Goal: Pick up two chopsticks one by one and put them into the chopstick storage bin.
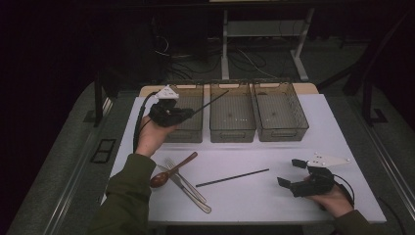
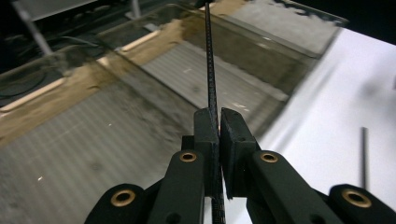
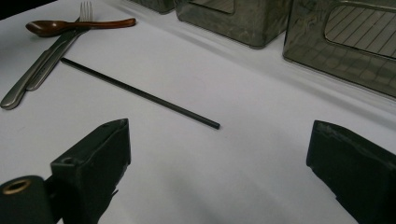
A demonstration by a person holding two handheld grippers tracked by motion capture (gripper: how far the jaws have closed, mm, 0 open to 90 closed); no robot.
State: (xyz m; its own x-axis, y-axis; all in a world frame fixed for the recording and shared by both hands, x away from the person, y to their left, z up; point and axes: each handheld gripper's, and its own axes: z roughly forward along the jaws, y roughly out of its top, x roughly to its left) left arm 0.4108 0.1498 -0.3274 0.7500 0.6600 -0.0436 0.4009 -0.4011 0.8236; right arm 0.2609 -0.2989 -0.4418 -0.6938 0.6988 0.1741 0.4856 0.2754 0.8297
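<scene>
Left tool [image 2: 218, 122], chopstick [image 2: 209, 60] pointing forward

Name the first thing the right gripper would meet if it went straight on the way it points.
Probably the black stick lying on the table: the open right gripper points at its near end, though depth is uncertain.

We count three bins [image 1: 232, 117], two black sticks [image 1: 232, 177], one wooden spoon [image 1: 172, 170], one fork [image 1: 183, 179], one knife [image 1: 188, 193] and two grippers [image 1: 169, 113].
</scene>
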